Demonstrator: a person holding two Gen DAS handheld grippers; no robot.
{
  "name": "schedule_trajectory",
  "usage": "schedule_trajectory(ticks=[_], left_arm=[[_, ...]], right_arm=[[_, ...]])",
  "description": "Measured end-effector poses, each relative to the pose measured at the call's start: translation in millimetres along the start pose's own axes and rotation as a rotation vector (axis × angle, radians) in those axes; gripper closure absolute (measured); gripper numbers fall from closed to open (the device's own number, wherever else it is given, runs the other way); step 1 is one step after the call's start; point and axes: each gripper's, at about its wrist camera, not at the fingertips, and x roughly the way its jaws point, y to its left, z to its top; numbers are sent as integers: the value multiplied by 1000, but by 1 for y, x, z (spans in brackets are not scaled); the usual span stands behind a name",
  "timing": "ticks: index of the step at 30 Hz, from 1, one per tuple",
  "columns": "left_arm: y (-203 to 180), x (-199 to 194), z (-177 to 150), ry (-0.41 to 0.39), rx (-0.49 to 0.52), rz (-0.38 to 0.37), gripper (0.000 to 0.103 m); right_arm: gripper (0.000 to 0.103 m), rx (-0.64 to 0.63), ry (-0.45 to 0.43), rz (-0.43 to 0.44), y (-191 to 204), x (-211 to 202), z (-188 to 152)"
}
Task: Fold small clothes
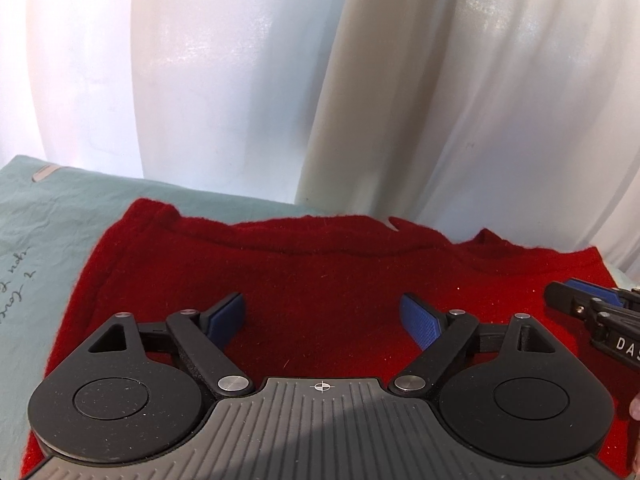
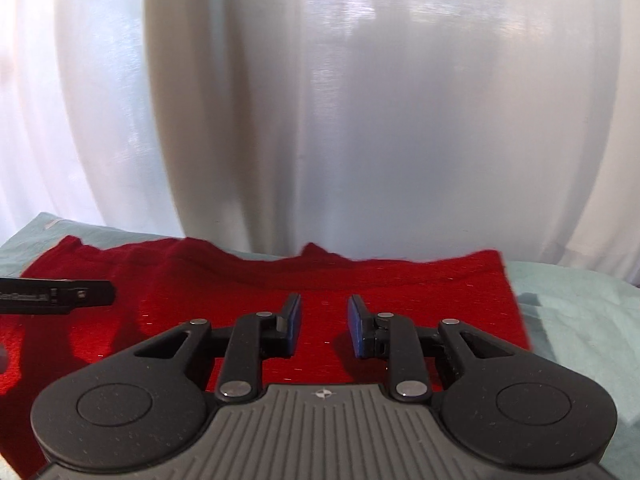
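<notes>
A red fleece garment (image 1: pixel 320 264) lies flat on a pale teal sheet (image 1: pixel 48 220), its far edge rumpled and folded over. My left gripper (image 1: pixel 320 300) hovers low over the garment's middle, its blue pads spread wide with only cloth below them. In the right wrist view the same red garment (image 2: pixel 400 280) fills the foreground. My right gripper (image 2: pixel 324 300) stands over it with a narrow gap between its pads and nothing in that gap. The right gripper's tip (image 1: pixel 580 304) shows at the right edge of the left wrist view. The left gripper's finger (image 2: pixel 80 292) shows at the left of the right wrist view.
White curtains (image 1: pixel 240 80) hang just behind the far edge of the surface. The teal sheet (image 2: pixel 580 320) extends past the garment on the right, and carries handwriting (image 1: pixel 16 292) on the left. A fingertip (image 1: pixel 634 412) peeks in at the right edge.
</notes>
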Motion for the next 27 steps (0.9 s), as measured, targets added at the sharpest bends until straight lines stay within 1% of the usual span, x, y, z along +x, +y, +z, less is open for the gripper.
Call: schedule_trajectory(ticks=[2,6,7,10,12,15,18,20,22,23,24,25,27], left_arm=[[-2,6,0,14,7,11,13],[-5,20,4,15,22,49,9],[-5,23,5,18,20,55,9],[-4,36,8,17,17,77,7],[-4,41,9,12,22,92,7],[-3,44,10,3,31,88,6],[1,43,10,-1,12,70,5],[1,40,8,1,15,74,5],[-1,34,7,5,29,87,5],[-1,27,6,1,39,96,5],[0,16,3,-12,48,106,4],[3,6,-1,-28,54,107,4],[15,-15,-10,-65,50,114,3]], right_arm=[[79,-37,16,45,21,7,4],[79,-95,50,86,52,30,10],[79,-92,65,83,55,38,11],[79,-94,94,36,59,61,13],[79,-88,126,-6,58,70,13],[78,-99,137,-28,56,78,16],[77,-97,120,-17,53,78,13],[76,-74,118,-6,49,77,12],[72,-58,107,-1,47,72,10],[69,-48,99,-6,46,66,9],[64,-36,85,-18,43,55,9],[62,-28,65,-27,40,44,6],[61,3,15,-32,24,16,-6]])
